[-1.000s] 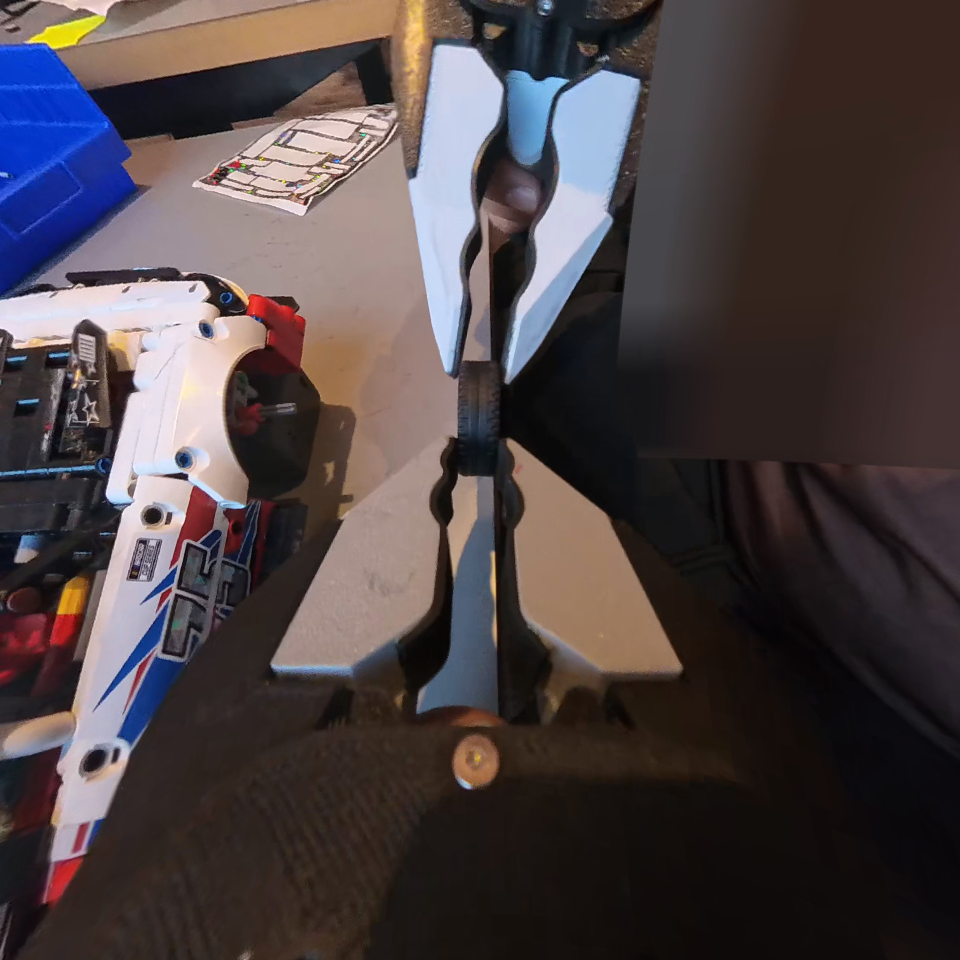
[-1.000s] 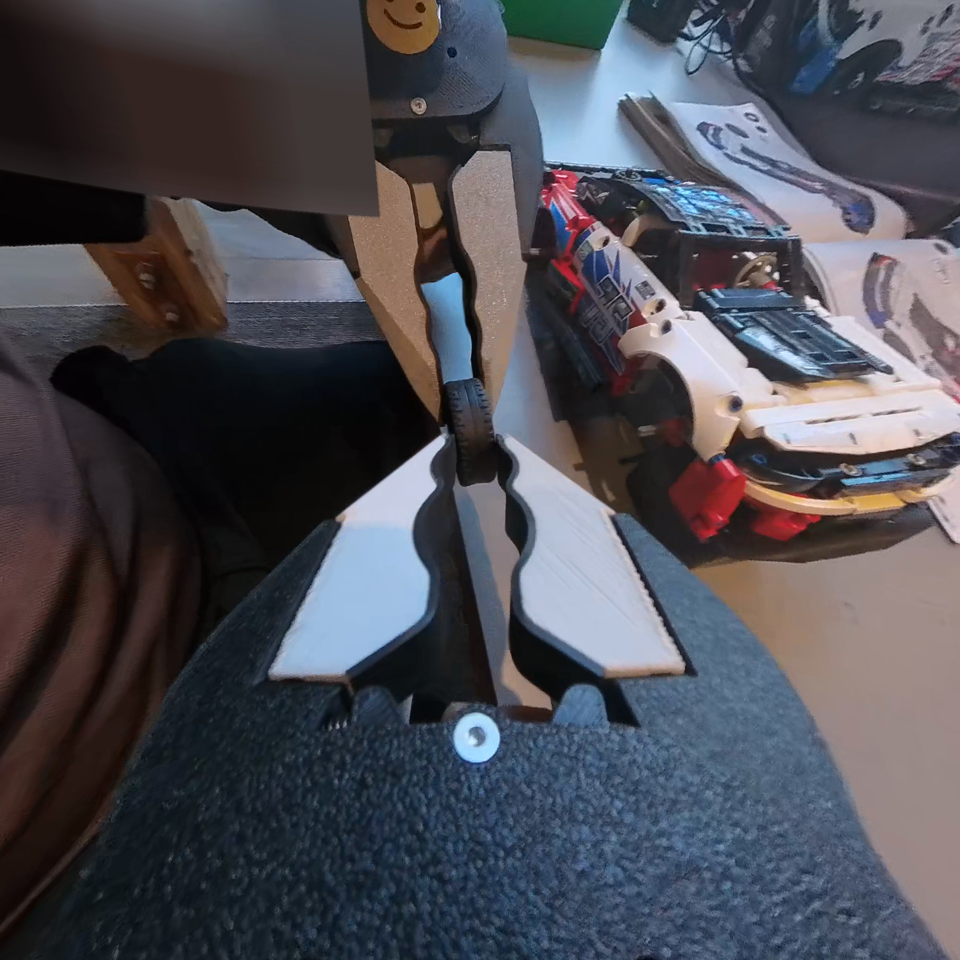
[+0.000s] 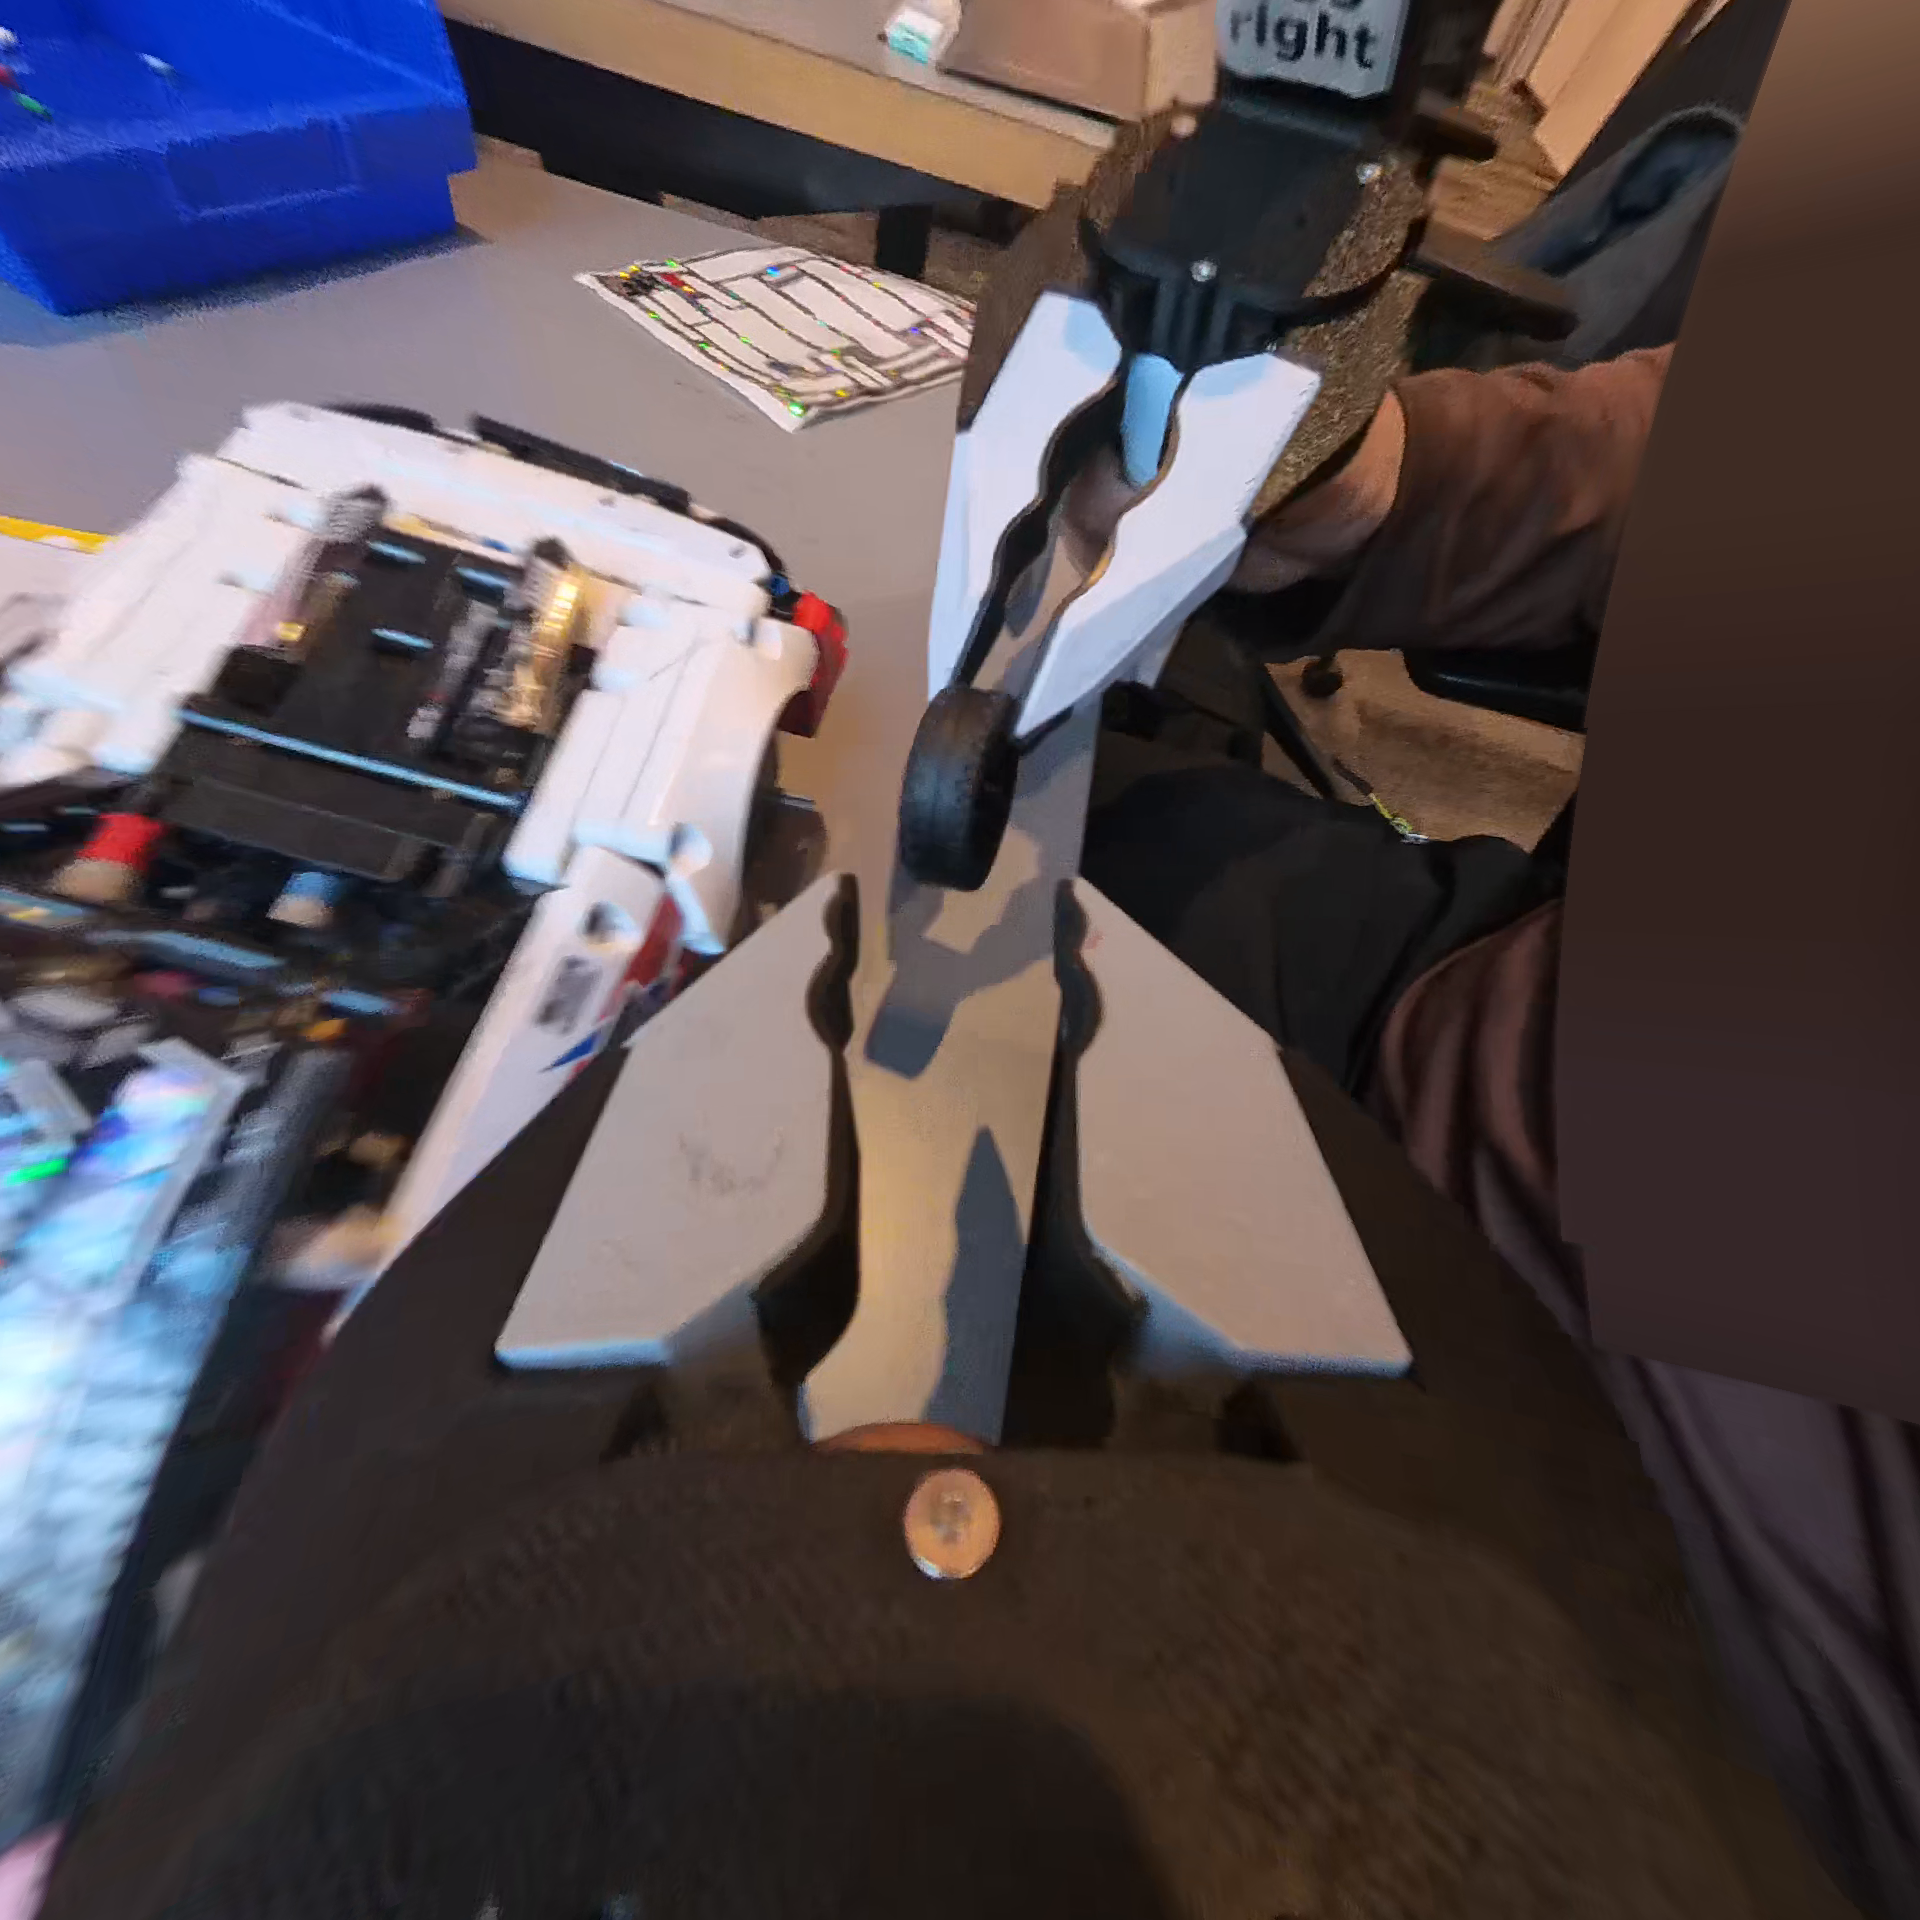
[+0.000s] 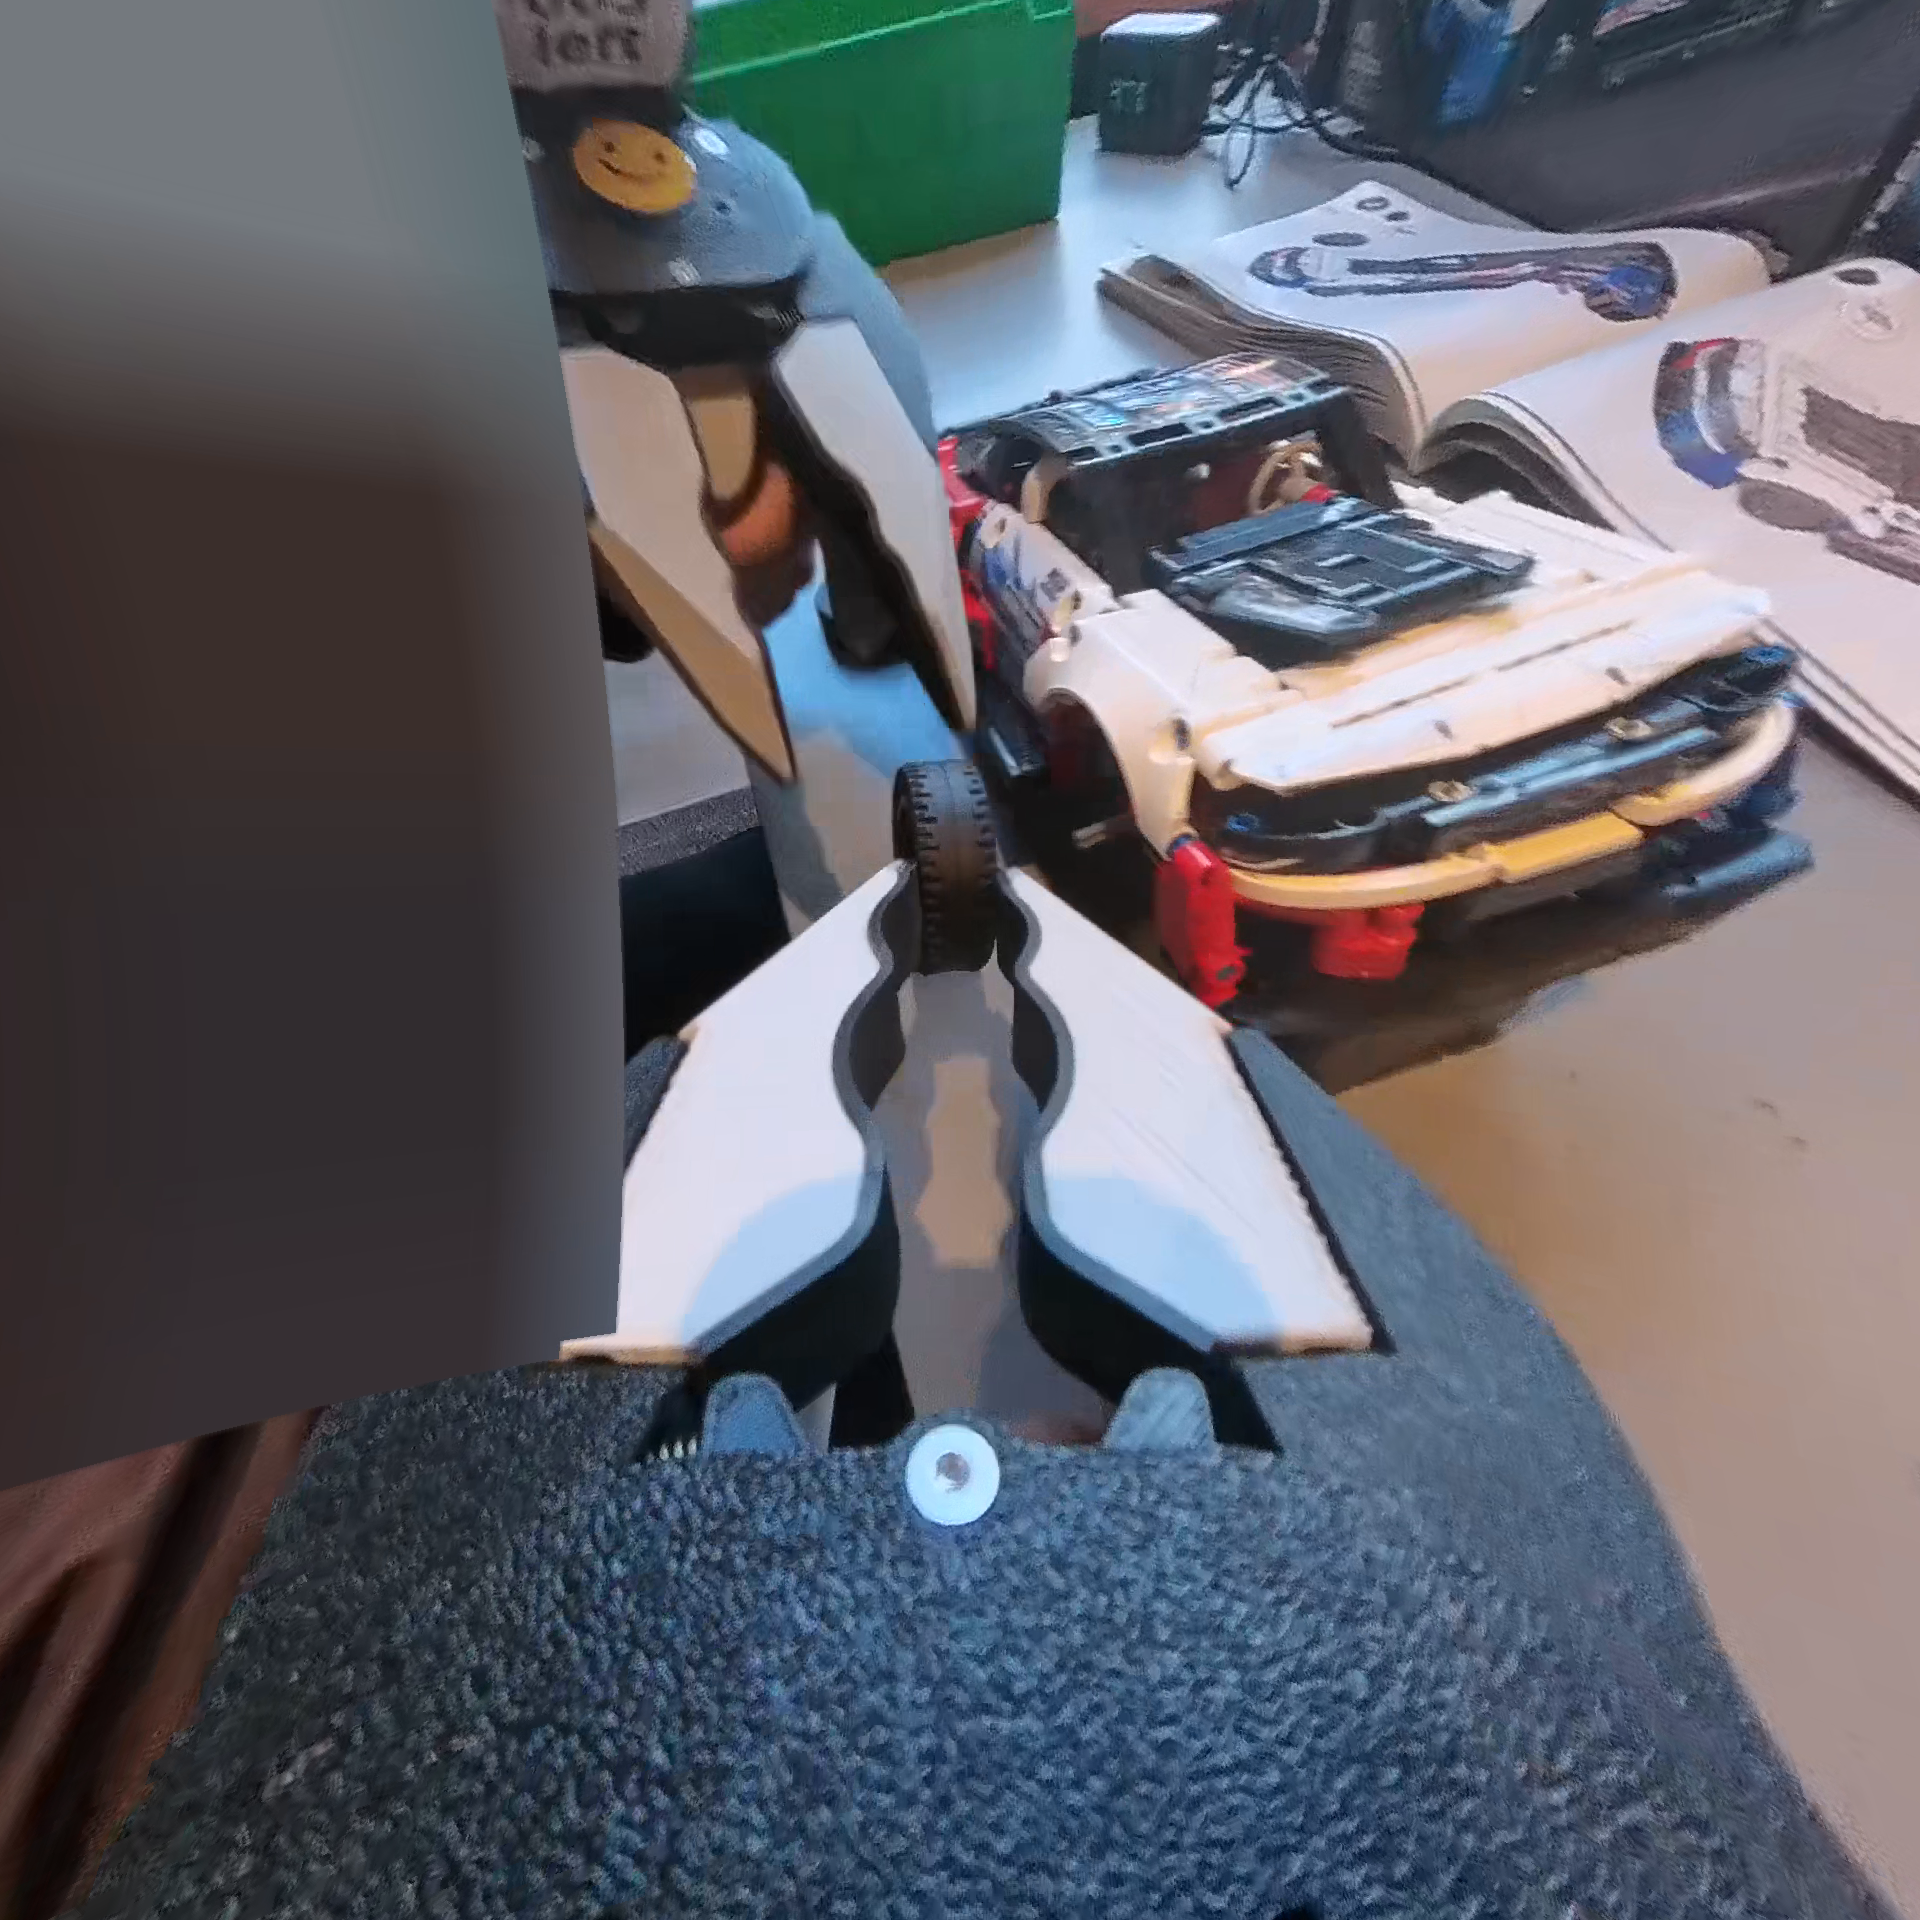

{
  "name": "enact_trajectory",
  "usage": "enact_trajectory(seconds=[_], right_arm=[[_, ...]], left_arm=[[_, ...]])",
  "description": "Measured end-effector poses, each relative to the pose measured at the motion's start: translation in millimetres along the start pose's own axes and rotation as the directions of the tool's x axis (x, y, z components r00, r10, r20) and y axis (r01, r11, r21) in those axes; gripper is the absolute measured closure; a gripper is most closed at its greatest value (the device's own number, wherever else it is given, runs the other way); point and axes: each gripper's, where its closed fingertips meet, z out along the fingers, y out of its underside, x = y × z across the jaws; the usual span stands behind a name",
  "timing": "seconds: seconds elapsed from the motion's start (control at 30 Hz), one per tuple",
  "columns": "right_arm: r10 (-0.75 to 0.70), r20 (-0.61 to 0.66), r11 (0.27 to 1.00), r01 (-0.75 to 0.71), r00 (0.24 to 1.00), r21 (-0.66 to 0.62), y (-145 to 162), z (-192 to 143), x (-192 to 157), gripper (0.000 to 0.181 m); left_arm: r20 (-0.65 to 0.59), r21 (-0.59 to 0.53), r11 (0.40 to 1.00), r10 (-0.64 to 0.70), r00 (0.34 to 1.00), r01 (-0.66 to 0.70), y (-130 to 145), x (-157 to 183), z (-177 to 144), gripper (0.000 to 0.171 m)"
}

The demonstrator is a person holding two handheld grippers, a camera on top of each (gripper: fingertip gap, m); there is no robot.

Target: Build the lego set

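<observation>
Right tool (image 4: pixel 956 883): its two white fingers are clamped on a small black tyre (image 4: pixel 943 878), gripped at the tips with the tread facing the camera; in the left wrist view the same tool (image 3: pixel 992 717) reaches down from the top of the picture with the tyre (image 3: pixel 956 790) at its tips
Left tool (image 3: pixel 951 904): fingers spread apart with nothing between them; the tips sit just below the tyre and apart from it; in the right wrist view it (image 4: pixel 873 748) hangs from above with fingers apart, its tips just above the tyre
Tyre: held in the air between the two tools, over the near edge of the worktop (image 4: pixel 1558 1195); beside the car, not touching it
Lego car (image 4: pixel 1351 675): white body with black centre panels, red parts low at the near corner and a yellow strip along the end; it sits on the worktop beside the tools; an open wheel arch (image 4: pixel 1101 748) faces the tyre
Instruction booklet (image 4: pixel 1507 301): lies open beyond the car
Green bin (image 4: pixel 894 114): at the far edge, behind the left tool
Blue bin (image 3: pixel 229 135): far left in the left wrist view
Printed sheet (image 3: pixel 790 322): flat on the worktop beyond the car; much of this view is blurred
</observation>
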Motion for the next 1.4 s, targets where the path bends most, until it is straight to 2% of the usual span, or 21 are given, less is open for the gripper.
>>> enact_trajectory(seconds=[0.03,0.1,0.2,0.27,0.3,0.37,0.47,0.53,0.57,0.63,0.7,0.73,0.77,0.83,0.9,0.93,1.03,1.1,1.13,1.27,1.4], right_arm=[[0.016,-0.007,1.0,-0.016,1.0,0.009,-0.8,-2.2,3.9,0.172],[0.026,-0.027,0.999,-0.026,0.999,0.022,-1.6,-4.5,10.7,0.172],[0.026,-0.021,0.999,-0.025,0.999,0.035,-3.5,-0.6,12.2,0.172],[0.034,-0.014,0.999,-0.034,0.999,0.039,-3.1,4.8,12.9,0.172],[0.035,-0.014,0.999,-0.035,0.999,0.04,-2.4,7.1,13.8,0.172],[0.043,-0.012,0.998,-0.043,0.999,0.045,-1.3,9.6,16.9,0.172],[0.081,0.017,0.993,-0.083,0.997,0.082,-6.8,8.4,19.4,0.171],[0.091,0.041,0.99,-0.095,0.995,0.102,-12.1,6.2,18.1,0.171],[0.092,0.051,0.989,-0.098,0.994,0.11,-14.6,4.9,17.1,0.171],[0.094,0.073,0.987,-0.103,0.993,0.121,-18.0,2.4,14.9,0.171],[0.111,0.111,0.984,-0.125,0.988,0.131,-20.4,0.6,11.5,0.172],[0.13,0.137,0.98,-0.149,0.982,0.131,-20.8,0.4,9.6,0.172],[0.154,0.172,0.975,-0.178,0.973,0.132,-21.6,0.3,7.0,0.172],[0.205,0.244,0.963,-0.24,0.948,0.122,-23.2,0.0,0.4,0.171],[0.241,0.27,0.957,-0.274,0.932,0.093,-22.6,0.4,-2.3,0.171],[0.253,0.267,0.957,-0.281,0.93,0.074,-20.7,0.7,-2.1,0.171],[0.319,0.284,0.939,-0.342,0.904,0.033,-15.7,-1.1,-4.7,0.171],[0.354,0.32,0.923,-0.384,0.879,0.033,-15.9,-4.3,-9.3,0.171],[0.367,0.331,0.915,-0.401,0.869,0.037,-16.4,-5.2,-10.6,0.171],[0.442,0.383,0.875,-0.484,0.811,0.015,-15.6,-2.8,-16.9,0.171],[0.461,0.38,0.866,-0.5,0.802,0.005,-11.1,0.2,-19.1,0.17]], left_arm=[[0.029,0.003,1.0,0.007,1.0,-0.007,-6.9,-6.6,-12.2,0.136],[0.08,0.005,0.999,0.032,0.996,-0.032,-27.3,-23.6,-39.7,0.131],[0.032,-0.113,0.993,0.041,0.999,-0.038,-52.7,-51.3,-62.5,0.086],[-0.064,-0.181,0.981,0.064,0.996,-0.075,-62.0,-71.2,-63.8,0.077],[-0.069,-0.204,0.976,0.062,0.996,-0.075,-64.4,-88.3,-61.6,0.074],[-0.121,-0.245,0.969,0.009,0.993,-0.039,-63.3,-110.3,-55.3,0.064],[-0.166,-0.279,0.96,-0.072,0.984,0.023,-59.6,-119.6,-47.4,0.065],[-0.065,-0.271,0.962,-0.045,0.997,0.026,-62.5,-121.4,-49.1,0.073],[-0.032,-0.222,0.975,-0.027,0.999,0.019,-68.9,-111.5,-53.2,0.082],[0.03,-0.125,0.992,0.008,1.0,-0.004,-73.6,-80.3,-66.0,0.117],[0.047,-0.057,0.994,0.094,0.994,-0.091,-61.8,-35.0,-68.6,0.129],[0.089,-0.059,0.987,0.155,0.984,-0.15,-50.6,-19.2,-64.3,0.132],[0.164,-0.054,0.974,0.225,0.96,-0.219,-40.9,-10.1,-56.7,0.126],[0.297,-0.03,0.921,0.379,0.877,-0.388,-22.7,6.3,-32.5,0.116],[0.421,-0.15,0.831,0.544,0.726,-0.536,-1.3,5.6,-11.1,0.105],[0.458,-0.183,0.779,0.607,0.65,-0.599,0.7,7.7,-3.3,0.1],[0.546,-0.235,0.651,0.702,0.457,-0.721,-12.6,12.2,5.9,0.106],[0.538,-0.284,0.59,0.75,0.384,-0.756,-15.5,10.9,10.7,0.114],[0.528,-0.294,0.582,0.76,0.379,-0.758,-15.1,10.4,13.5,0.115],[0.507,-0.248,0.611,0.743,0.436,-0.752,-16.7,12.3,15.2,0.13],[0.483,-0.21,0.648,0.72,0.498,-0.732,-10.8,13.1,15.9,0.131]])
